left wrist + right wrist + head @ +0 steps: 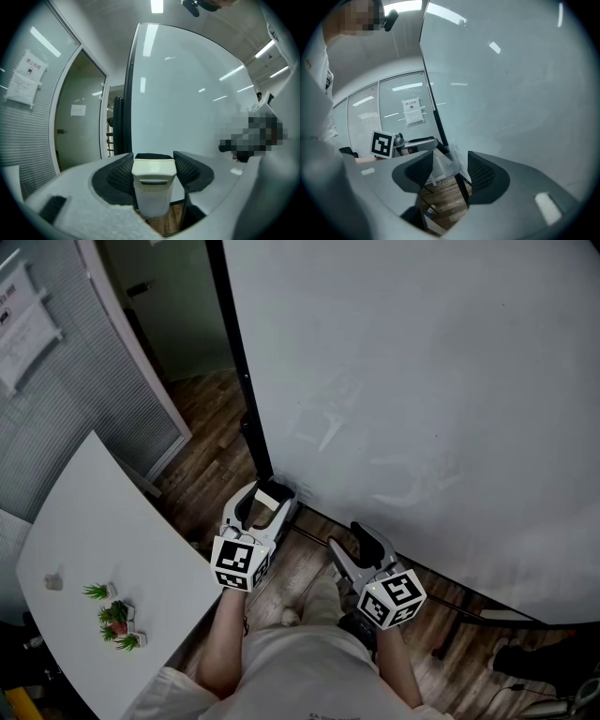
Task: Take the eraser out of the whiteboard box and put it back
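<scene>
The left hand-held gripper (152, 162) was closed on the eraser (151, 190). Its ribbed pads pressed on the two long sides of the cream plastic body, and the dark felt face was turned away towards the whiteboard (422, 381). The jaws stood fairly wide, because the block filled the gap between them.

The right hand-held gripper (450, 162) hung just beside it, jaws apart with nothing between them. Through that gap showed a small clear box (444, 169) fixed at the lower corner of the whiteboard. In the right gripper view the nose of the left one reached up to this box, so the eraser was at the box. No view showed whether it sat inside or had cleared the rim.

The eraser looked light and stiff in its shell, with a soft felt side. The present hold across the hard plastic flanks seemed the sound one, as felt would give under the pads. The smooth plastic could slip under a loose grip. The thin clear box would probably flex if knocked, so a straight move in or out seemed best.

Further out lay the wooden floor (206, 427) and, on the person's left, a white desk (103, 521) carrying small potted plants (114, 615).
</scene>
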{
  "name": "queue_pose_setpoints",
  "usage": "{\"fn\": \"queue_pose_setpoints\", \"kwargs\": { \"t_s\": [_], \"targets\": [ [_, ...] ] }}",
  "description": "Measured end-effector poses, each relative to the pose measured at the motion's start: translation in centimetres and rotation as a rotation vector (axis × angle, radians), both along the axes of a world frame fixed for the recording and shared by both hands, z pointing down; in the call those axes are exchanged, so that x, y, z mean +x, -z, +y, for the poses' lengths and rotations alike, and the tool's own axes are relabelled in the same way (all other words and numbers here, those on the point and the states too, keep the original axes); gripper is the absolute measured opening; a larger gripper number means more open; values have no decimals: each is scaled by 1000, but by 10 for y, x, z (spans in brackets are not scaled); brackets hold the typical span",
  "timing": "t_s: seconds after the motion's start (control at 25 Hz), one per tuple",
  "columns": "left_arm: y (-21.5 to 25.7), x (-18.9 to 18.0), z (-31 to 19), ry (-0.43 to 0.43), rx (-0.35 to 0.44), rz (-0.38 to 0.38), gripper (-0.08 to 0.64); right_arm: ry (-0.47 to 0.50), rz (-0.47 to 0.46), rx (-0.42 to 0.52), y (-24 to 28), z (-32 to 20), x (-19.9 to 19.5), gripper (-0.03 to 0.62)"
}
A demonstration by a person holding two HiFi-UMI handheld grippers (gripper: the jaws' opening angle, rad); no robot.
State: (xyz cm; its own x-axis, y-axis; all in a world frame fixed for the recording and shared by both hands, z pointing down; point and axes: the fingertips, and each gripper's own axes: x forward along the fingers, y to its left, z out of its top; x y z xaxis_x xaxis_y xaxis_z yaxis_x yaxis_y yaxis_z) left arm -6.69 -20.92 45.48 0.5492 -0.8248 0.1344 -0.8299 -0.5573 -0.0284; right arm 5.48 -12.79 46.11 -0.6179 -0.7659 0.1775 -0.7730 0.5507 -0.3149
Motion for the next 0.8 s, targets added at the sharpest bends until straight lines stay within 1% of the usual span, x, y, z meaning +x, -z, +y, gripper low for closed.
{"fn": "queue_pose_setpoints", "kwargs": {
  "t_s": [0.8],
  "targets": [
    [20,-4,14,-6,29,7,264,11,3,27,11,9,-8,233]
  ]
}}
